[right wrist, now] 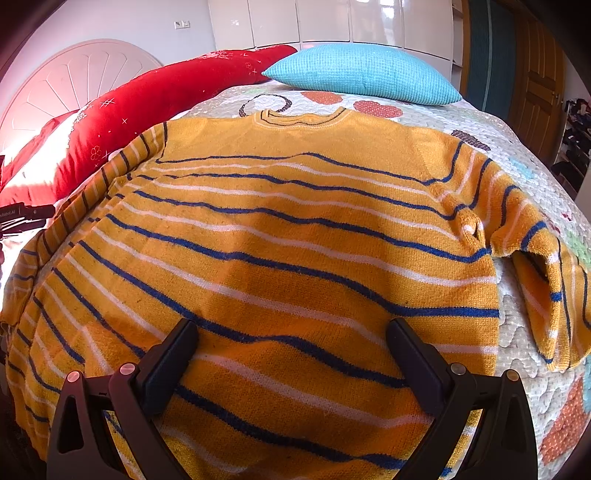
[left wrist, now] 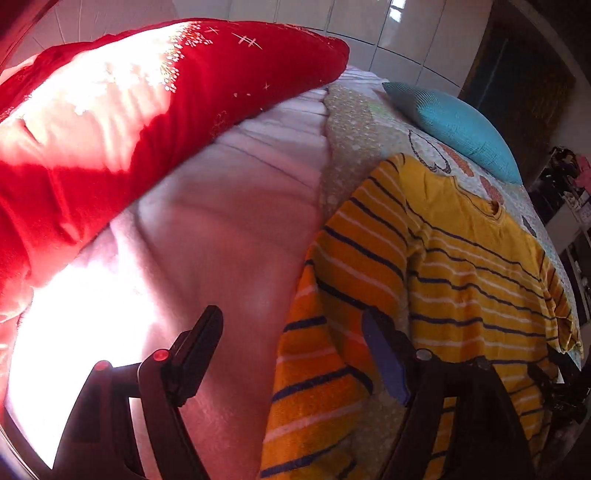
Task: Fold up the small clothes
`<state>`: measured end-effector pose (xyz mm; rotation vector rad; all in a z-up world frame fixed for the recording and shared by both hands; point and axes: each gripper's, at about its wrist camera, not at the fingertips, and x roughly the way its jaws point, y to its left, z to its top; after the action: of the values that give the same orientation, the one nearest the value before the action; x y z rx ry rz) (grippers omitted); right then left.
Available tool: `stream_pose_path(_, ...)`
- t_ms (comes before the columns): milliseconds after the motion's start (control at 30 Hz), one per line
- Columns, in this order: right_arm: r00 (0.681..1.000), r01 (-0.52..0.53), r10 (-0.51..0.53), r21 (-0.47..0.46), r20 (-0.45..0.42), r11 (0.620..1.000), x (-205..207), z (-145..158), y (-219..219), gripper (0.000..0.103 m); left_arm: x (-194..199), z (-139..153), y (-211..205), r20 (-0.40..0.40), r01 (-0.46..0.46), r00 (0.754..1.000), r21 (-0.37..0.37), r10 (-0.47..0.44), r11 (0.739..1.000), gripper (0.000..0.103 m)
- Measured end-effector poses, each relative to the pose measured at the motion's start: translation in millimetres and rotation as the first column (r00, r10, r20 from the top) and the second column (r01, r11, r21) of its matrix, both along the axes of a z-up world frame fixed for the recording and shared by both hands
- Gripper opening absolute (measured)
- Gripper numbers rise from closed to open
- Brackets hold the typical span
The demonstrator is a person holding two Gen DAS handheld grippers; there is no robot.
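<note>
A small yellow sweater (right wrist: 295, 229) with blue and white stripes lies flat on the bed, neck towards the pillows, both sleeves spread out. My right gripper (right wrist: 291, 332) is open and empty, just above the sweater's lower body. My left gripper (left wrist: 291, 325) is open and empty over the sweater's left sleeve (left wrist: 325, 332) and the pink blanket (left wrist: 221, 229) beside it. The sweater's body also shows in the left wrist view (left wrist: 472, 266). The right sleeve (right wrist: 543, 280) bends down at the bed's right side.
A long red pillow (left wrist: 110, 122) lies at the left, also in the right wrist view (right wrist: 122, 122). A turquoise cushion (right wrist: 365, 72) sits past the sweater's neck. A quilted patterned bedspread (right wrist: 524, 369) lies under the sweater. White wardrobe doors (right wrist: 332, 18) stand behind the bed.
</note>
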<state>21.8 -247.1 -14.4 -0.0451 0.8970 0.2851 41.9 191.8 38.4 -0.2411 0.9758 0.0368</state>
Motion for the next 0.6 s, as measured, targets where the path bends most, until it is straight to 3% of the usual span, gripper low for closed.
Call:
stream_pose_path(33, 1.0, 0.0, 0.0, -0.004, 0.001, 1.0, -0.1, 0.1, 0.0, 0.103, 2.9, -6.3, -6.7, -0.031, 0.017, 0.999, -0.004, -0.017, 1.0, 0.065)
stream_pose_path(67, 1.0, 0.001, -0.001, -0.006, 0.002, 1.0, -0.2, 0.1, 0.0, 0.103, 5.8, -12.0, -11.0, -0.065, 0.015, 0.998, 0.012, -0.014, 1.0, 0.014)
stream_pose_path(100, 1.0, 0.001, -0.001, -0.007, 0.003, 1.0, -0.1, 0.1, -0.2, 0.103, 8.6, -15.9, -12.3, -0.095, -0.015, 0.995, 0.044, 0.019, 0.999, 0.008)
stream_pose_path(200, 1.0, 0.001, -0.001, -0.01, 0.004, 1.0, -0.1, -0.3, -0.2, 0.103, 11.4, -5.3, 8.5, -0.058, -0.128, 0.989, 0.098, 0.134, 0.987, 0.008)
stream_pose_path(300, 1.0, 0.001, -0.001, -0.008, 0.004, 1.0, -0.3, -0.4, 0.3, 0.103, 20.1, 15.4, 39.0, -0.007, -0.256, 0.965, 0.204, 0.263, 0.945, 0.009)
stream_pose_path(367, 1.0, 0.002, -0.002, -0.008, 0.003, 1.0, -0.4, -0.3, 0.5, 0.103, 27.8, 26.4, 54.8, 0.019, -0.303, 0.952, 0.226, 0.307, 0.926, 0.014)
stream_pose_path(533, 1.0, 0.002, -0.002, -0.007, 0.003, 1.0, -0.3, -0.3, 0.5, 0.103, 19.8, 43.8, 51.7, 0.036, -0.281, 0.96, 0.17, 0.279, 0.944, 0.032)
stream_pose_path(600, 1.0, 0.002, -0.002, -0.006, 0.002, 1.0, -0.3, -0.3, 0.6, 0.103, 0.0, 53.5, 38.0, 0.066, -0.266, 0.964, 0.146, 0.259, 0.953, 0.046)
